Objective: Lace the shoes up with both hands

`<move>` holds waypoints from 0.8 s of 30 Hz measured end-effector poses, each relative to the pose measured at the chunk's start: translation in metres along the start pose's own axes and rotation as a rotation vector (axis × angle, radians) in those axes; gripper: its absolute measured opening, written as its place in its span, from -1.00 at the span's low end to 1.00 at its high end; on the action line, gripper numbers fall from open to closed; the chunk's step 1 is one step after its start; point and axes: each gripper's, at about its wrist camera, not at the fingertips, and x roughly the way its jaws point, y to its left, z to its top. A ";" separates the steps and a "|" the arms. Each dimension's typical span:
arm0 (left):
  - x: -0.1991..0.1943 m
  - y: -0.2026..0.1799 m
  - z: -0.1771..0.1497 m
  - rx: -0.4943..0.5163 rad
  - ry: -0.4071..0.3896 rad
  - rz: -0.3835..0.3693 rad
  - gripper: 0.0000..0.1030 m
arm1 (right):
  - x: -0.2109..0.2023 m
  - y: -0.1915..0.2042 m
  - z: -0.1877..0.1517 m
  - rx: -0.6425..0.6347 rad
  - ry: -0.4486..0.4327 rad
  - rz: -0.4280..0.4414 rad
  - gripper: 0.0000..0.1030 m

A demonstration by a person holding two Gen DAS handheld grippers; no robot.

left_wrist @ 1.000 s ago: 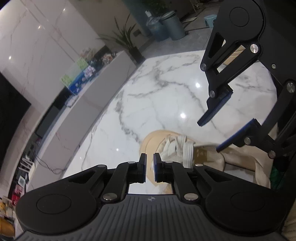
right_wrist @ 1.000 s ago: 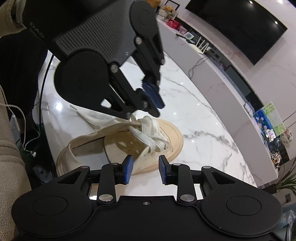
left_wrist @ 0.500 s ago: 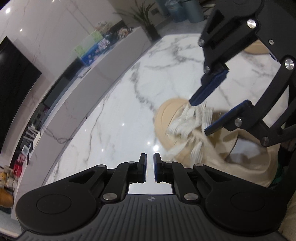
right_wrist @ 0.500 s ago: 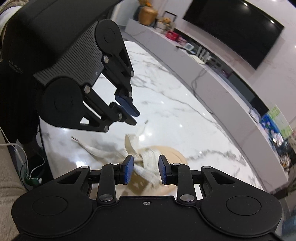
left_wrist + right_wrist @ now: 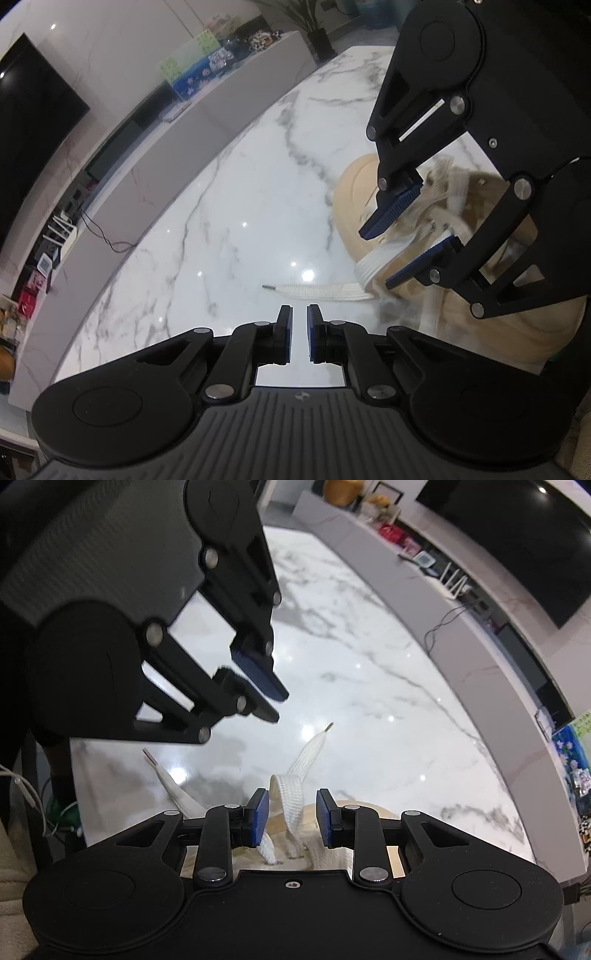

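On the desk (image 5: 229, 206), the shoe (image 5: 332, 853) sits under the right gripper (image 5: 291, 821), whose jaws are closing around an upright lace loop (image 5: 290, 797), not yet pinching; the left gripper (image 5: 299, 334), shut and empty, hovers beside the shoe.

No legible text, label, brand, number or sign in either wrist view. Patterned boxes (image 5: 192, 75) on sideboard (image 5: 236, 107): print too small to read. Small items on sideboard: blurred, unreadable.
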 end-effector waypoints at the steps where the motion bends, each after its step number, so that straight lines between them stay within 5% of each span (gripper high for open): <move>1: 0.000 0.001 -0.001 -0.003 0.002 -0.002 -0.85 | 0.003 -0.001 0.000 0.004 0.006 0.007 -0.87; 6: 0.001 0.004 -0.006 -0.017 0.010 -0.012 -0.85 | 0.005 -0.004 0.003 0.034 -0.002 0.009 -1.00; 16: -0.010 -0.007 -0.004 -0.017 -0.010 -0.050 -0.85 | -0.056 -0.007 0.008 0.116 -0.220 -0.050 -1.00; 24: -0.033 -0.027 -0.004 0.030 -0.030 -0.028 -0.84 | -0.101 0.002 -0.006 0.132 -0.250 -0.134 -1.00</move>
